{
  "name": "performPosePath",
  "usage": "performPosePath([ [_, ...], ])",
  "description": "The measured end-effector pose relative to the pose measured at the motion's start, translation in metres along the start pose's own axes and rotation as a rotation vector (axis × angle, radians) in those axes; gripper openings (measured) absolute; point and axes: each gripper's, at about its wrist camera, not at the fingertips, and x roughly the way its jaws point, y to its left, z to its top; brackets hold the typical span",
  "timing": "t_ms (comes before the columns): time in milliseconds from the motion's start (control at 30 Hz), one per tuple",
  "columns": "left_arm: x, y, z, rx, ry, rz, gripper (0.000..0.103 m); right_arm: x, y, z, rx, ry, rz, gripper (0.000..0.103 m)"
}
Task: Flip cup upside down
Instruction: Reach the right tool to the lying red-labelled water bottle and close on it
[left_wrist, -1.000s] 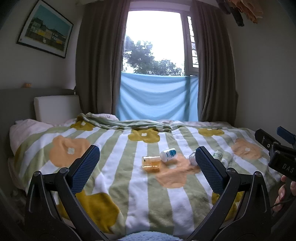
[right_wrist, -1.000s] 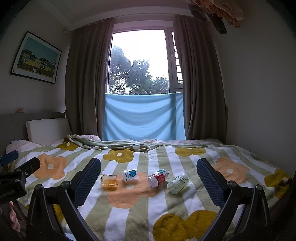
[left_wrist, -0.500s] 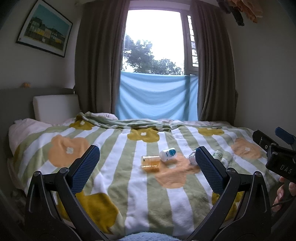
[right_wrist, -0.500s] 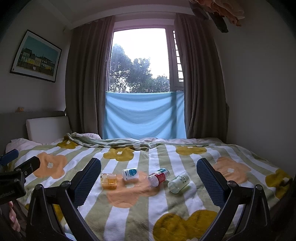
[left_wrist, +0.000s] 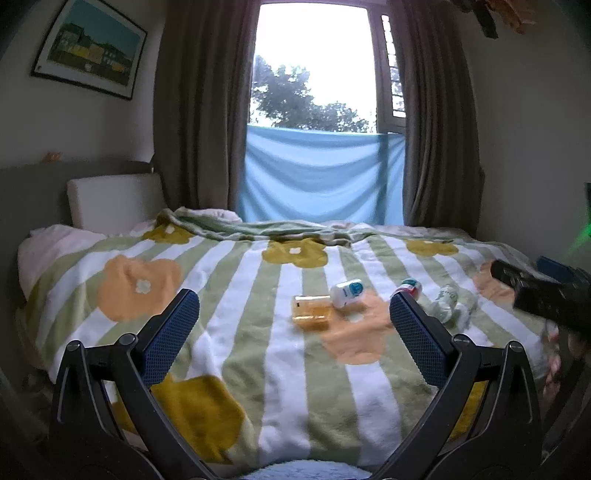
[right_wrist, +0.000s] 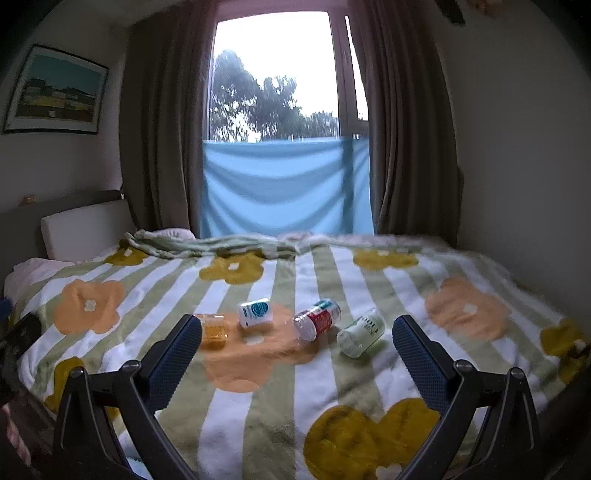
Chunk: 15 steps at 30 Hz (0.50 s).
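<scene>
A small amber see-through cup (left_wrist: 311, 312) (right_wrist: 213, 329) stands mouth-up on the flowered blanket, on the edge of an orange flower. My left gripper (left_wrist: 291, 328) is open, held above the near part of the bed, well short of the cup. My right gripper (right_wrist: 293, 341) is open too, with nothing between its fingers; its left finger (right_wrist: 173, 360) overlaps the cup's left side in that view. The right gripper's body also shows at the right edge of the left wrist view (left_wrist: 543, 295).
Three bottles lie on their sides right of the cup: a white one with a blue label (right_wrist: 255, 312), a red-and-white one (right_wrist: 317, 319), a pale green one (right_wrist: 361, 333). The striped blanket (right_wrist: 317, 391) covers the bed; a pillow (left_wrist: 110, 201) and window lie beyond.
Both grippers have moved forward and lower toward the bed, so the cup and bottles look closer. The right view is blurred from motion. Both jaws stay open.
</scene>
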Motion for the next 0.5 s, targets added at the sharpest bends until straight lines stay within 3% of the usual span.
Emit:
performPosePath([
  [200,0.019,0.012,-0.004,-0.011,0.04,0.028,0.103,0.083,-0.02,0.028,-0.006,0.112,-0.032,0.103],
  [333,0.033,0.022,-0.009,-0.024,0.062,0.044,0.103,0.166,-0.034,0.036,0.065,0.274,0.038,0.103],
  [500,0.05,0.029,-0.016,-0.026,0.098,0.058,0.103,0.271,-0.035,0.027,0.08,0.484,0.035,0.103],
])
